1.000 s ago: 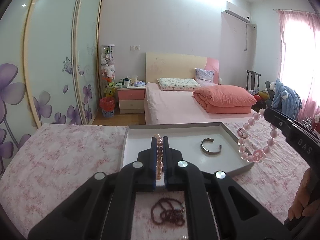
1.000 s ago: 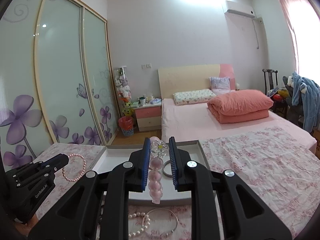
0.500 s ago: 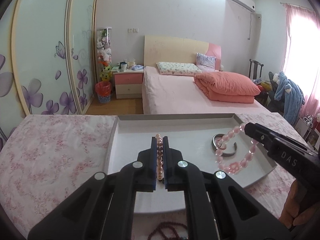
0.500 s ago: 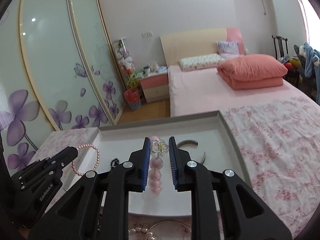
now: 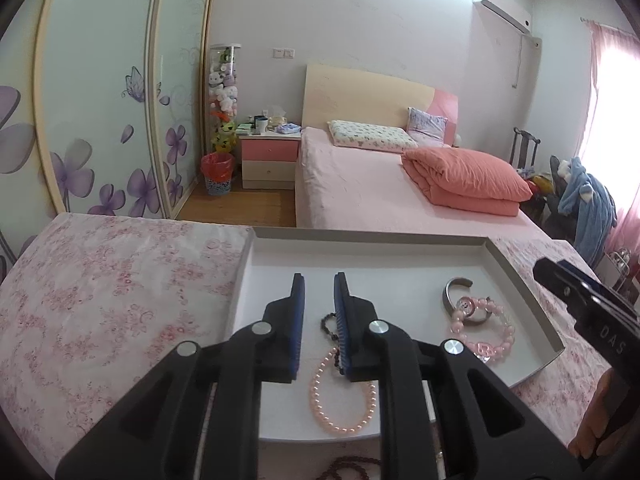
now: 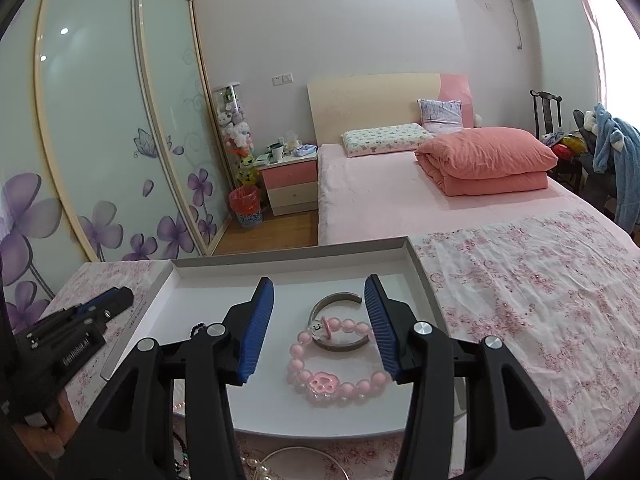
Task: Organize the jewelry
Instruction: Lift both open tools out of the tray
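Right wrist view: right gripper [image 6: 320, 320] opening, pink bead bracelet [image 6: 334, 368] lying loose in the tray [image 6: 420, 276] below; left gripper [image 5: 319, 312] also opening, pearl bracelet [image 5: 344, 392] dropped near the tray's front edge.

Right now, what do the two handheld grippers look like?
Both are matte black plastic. The left gripper and the right gripper have ribbed blue pads and round silver pivot bolts. White lettering marks their sides. No sleeves or cables show.

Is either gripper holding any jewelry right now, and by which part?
Nothing is held. The left gripper and right gripper are opening; the pearl bracelet and pink bead bracelet lie loose in the tray.
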Demonstrator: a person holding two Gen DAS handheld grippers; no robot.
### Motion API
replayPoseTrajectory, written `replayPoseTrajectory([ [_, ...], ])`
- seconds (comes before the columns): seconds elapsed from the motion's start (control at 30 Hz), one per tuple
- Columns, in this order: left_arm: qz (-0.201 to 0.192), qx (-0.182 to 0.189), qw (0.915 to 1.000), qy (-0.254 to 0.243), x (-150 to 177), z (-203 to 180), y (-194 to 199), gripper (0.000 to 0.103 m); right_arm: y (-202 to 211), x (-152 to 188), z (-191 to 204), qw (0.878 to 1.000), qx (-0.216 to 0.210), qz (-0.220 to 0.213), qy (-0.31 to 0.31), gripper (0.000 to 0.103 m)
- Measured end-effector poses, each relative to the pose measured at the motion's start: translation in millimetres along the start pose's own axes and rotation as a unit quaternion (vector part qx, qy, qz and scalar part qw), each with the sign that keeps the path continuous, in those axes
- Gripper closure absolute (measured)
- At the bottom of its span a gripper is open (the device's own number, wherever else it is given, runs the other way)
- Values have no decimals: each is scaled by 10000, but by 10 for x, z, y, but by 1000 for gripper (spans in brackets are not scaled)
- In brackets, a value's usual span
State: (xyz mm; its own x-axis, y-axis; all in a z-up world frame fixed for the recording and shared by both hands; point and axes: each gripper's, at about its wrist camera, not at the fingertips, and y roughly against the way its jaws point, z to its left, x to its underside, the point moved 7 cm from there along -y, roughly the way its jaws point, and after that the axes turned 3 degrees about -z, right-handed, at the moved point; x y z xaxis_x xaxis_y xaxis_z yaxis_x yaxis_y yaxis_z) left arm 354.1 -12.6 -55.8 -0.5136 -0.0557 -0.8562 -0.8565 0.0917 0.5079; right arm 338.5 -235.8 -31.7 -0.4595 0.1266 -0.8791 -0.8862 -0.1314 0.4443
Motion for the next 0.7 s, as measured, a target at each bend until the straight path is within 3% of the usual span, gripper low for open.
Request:
replayPoseTrajectory([
  [0.33, -32, 2, 10000, -53, 47, 36, 257, 83, 188, 130, -27, 9996, -97, 228, 101, 54],
  [0.7, 116, 57, 9998, -120, 390, 202, 705, 70, 427, 861, -62, 9876, -324, 1364, 709, 55],
])
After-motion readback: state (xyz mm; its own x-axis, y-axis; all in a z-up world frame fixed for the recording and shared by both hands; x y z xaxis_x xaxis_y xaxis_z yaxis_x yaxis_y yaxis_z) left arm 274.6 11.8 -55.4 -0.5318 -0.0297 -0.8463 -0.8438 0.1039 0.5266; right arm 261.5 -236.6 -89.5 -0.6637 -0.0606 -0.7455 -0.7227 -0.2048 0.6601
